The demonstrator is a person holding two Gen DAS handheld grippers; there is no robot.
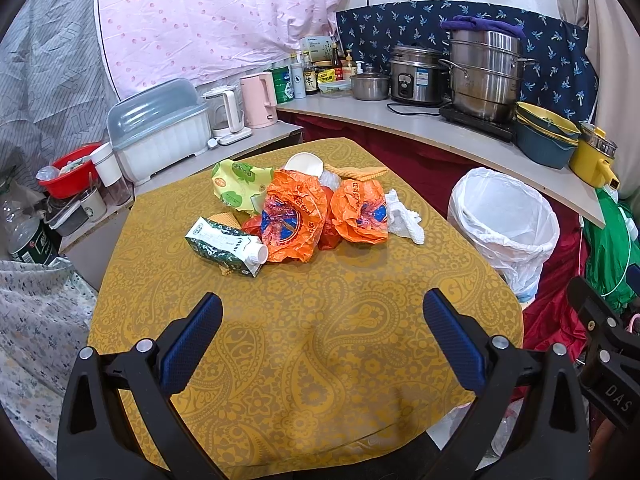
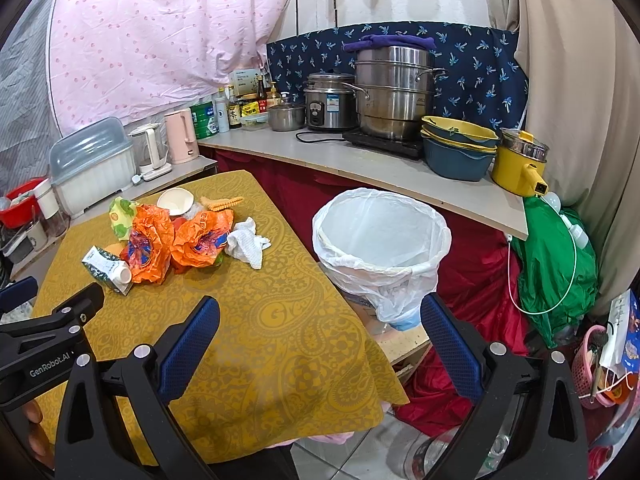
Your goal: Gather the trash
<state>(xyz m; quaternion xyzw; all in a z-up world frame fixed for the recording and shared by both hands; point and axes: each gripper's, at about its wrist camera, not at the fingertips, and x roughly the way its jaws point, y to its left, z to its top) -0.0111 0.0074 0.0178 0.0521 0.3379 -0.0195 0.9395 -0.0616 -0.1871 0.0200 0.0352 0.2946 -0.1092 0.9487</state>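
Cramped little kitchen corner, with a pink dotted sheet point(image 1: 208, 12) hung up at the back and a long counter point(image 2: 360, 164) crowded with a steamer pot point(image 2: 394, 92), a rice cooker point(image 2: 330, 102), stacked bowls point(image 2: 458, 148) and a yellow electric pot point(image 2: 518, 168). Up front is the tabletop point(image 1: 320, 340), covered in a mustard paisley cloth.

All the trash sits in one heap toward the far side of that tabletop. A green and white milk carton point(image 1: 226, 246) lies on its side at the near-left edge of the pile, cap pointing right. Touching it is a crumpled orange plastic bag point(image 1: 294, 220), and a second orange bag point(image 1: 360, 212) is bunched up just to the right. A wadded white tissue point(image 1: 404, 218) rests against that second bag. Behind them there's a green-patterned wrapper point(image 1: 236, 186), a white paper cup point(image 1: 304, 164) tipped on its side, and a wavy yellow biscuit-looking piece point(image 1: 360, 172).

The trash bin point(image 2: 380, 248), lined with a white bag, stands on the floor just off the right edge of the tabletop.

Left claw point(image 1: 322, 328) is spread wide and gripping nothing, hovering over the bare near part of the cloth, well short of the pile. Right claw point(image 2: 320, 330) is just as wide and empty too, hanging over the tabletop's right edge with the bin ahead of it.
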